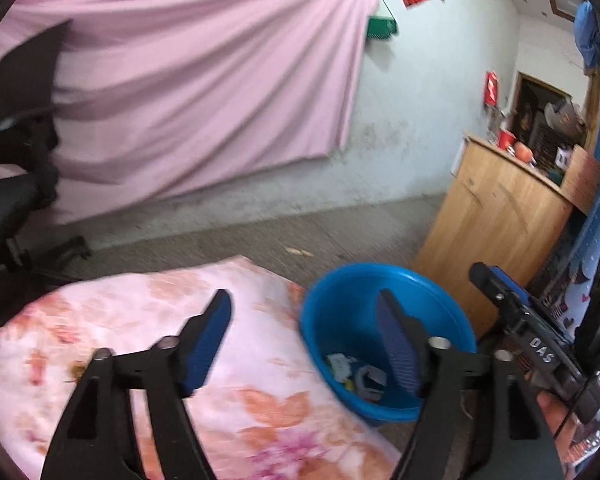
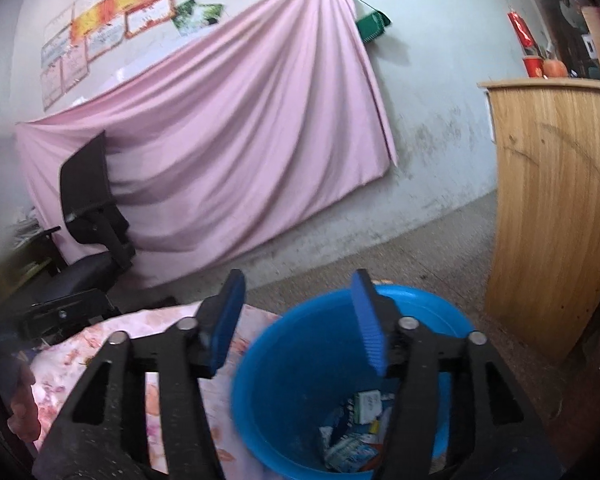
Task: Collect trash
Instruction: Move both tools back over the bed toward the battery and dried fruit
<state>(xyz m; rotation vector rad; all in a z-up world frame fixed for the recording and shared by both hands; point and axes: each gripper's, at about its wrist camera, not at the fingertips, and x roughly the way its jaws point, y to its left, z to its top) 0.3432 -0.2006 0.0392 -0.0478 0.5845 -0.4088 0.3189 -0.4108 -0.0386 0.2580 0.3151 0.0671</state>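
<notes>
Blue plastic forms the basin point(image 2: 300, 364) in which the collected trash point(image 2: 360, 432) is seen: crumpled wrappers and small paper packets lying on its bottom. The basin is set at the edge of a surface draped in a floral pink cloth point(image 1: 140, 320), just beside the cloth's corner, with grey floor visible beyond it. No loose litter can be made out on the cloth in either view, so the task is judged to be near its end or between pickups.

The left gripper point(image 1: 304, 340) is held with its blue-padded fingers wide apart and nothing between them; one finger is seen over the cloth and the other over the basin's mouth. The right gripper point(image 2: 300, 320) is likewise spread and empty, held above the basin's near rim.

Several risks can be judged from here. The basin's rim could be struck by a finger of either gripper if one is swung sideways or lowered carelessly, and since the basin appears to stand close to the edge, it could be tipped or pushed off and its contents spilled onto the floor. The two grippers are held close together, as the right one is seen at the side of the left wrist view, so a collision between them is possible. The loose cloth could be snagged by a pad and dragged, shifting the basin with it. Both views are motion-blurred, so small scraps may be overlooked.
</notes>
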